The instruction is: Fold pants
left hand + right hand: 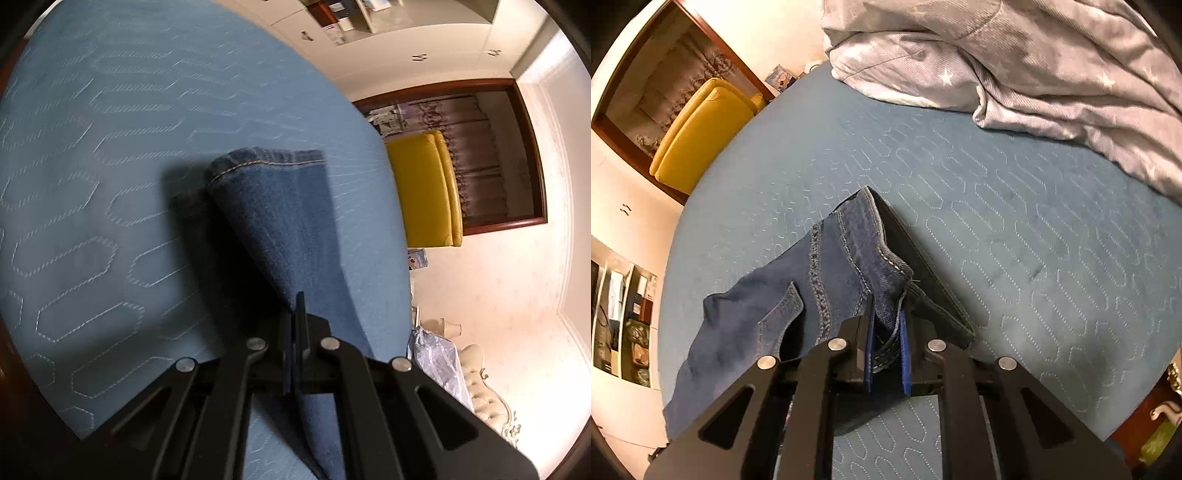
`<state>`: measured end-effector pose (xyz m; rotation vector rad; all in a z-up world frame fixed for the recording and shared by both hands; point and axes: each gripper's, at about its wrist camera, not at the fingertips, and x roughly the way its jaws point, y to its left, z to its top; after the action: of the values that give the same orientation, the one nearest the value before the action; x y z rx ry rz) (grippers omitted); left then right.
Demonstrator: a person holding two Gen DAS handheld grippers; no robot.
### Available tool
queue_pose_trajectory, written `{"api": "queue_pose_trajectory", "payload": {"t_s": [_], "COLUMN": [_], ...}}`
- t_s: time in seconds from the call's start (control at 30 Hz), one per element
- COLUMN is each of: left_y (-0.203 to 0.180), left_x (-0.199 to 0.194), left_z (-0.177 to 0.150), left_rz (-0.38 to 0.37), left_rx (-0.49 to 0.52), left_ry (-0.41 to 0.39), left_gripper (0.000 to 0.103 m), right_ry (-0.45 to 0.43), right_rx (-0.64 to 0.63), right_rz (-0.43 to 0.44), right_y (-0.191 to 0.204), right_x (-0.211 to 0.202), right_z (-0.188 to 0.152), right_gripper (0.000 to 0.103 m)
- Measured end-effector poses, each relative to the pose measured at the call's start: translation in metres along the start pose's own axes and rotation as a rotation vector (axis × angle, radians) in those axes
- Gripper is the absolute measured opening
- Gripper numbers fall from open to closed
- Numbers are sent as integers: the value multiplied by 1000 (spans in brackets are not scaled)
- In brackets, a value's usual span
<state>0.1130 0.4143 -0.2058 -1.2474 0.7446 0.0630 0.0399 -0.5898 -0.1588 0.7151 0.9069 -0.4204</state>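
Blue denim pants [280,218] hang over the quilted blue bed [110,177]. In the left wrist view a leg with its stitched hem [266,160] stretches away from my left gripper [300,299], which is shut on the cloth. In the right wrist view the waistband end of the pants [846,266] is bunched, with seams and a belt loop showing. My right gripper [886,317] is shut on that thick seam, and the cloth fills the space between its blue pads [905,350]. The rest of the pants droops to the lower left on the bed [1015,229].
A crumpled grey star-print duvet [1015,62] lies along the far side of the bed. A yellow armchair [424,188] stands past the bed's edge by a dark wood-framed opening. White cupboards and shelves [624,325] line the wall. A cream padded seat [480,391] is nearby.
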Motion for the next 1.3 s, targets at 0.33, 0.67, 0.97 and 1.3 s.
{"api": "queue_pose_trajectory", "payload": {"t_s": [0.33,0.67,0.97,1.3], "left_y": [27,28,50,55], "left_x": [5,16,6,6], "left_z": [2,4,9,24], "left_rz": [37,69,-54,-9], "left_rx": [-85,-62,-67,-51], "left_ry": [23,47,29,6], "left_gripper": [1,1,22,5], "right_ry": [90,92,56,32], "right_rx": [-7,-90,-182,-205], "right_rz": [-86,-150,-207,-271], "right_y": [-22,-13,0,10], "right_x": [34,45,47,46], "right_z": [-24,-34,-42,-41], "right_gripper": [10,9,13,40]}}
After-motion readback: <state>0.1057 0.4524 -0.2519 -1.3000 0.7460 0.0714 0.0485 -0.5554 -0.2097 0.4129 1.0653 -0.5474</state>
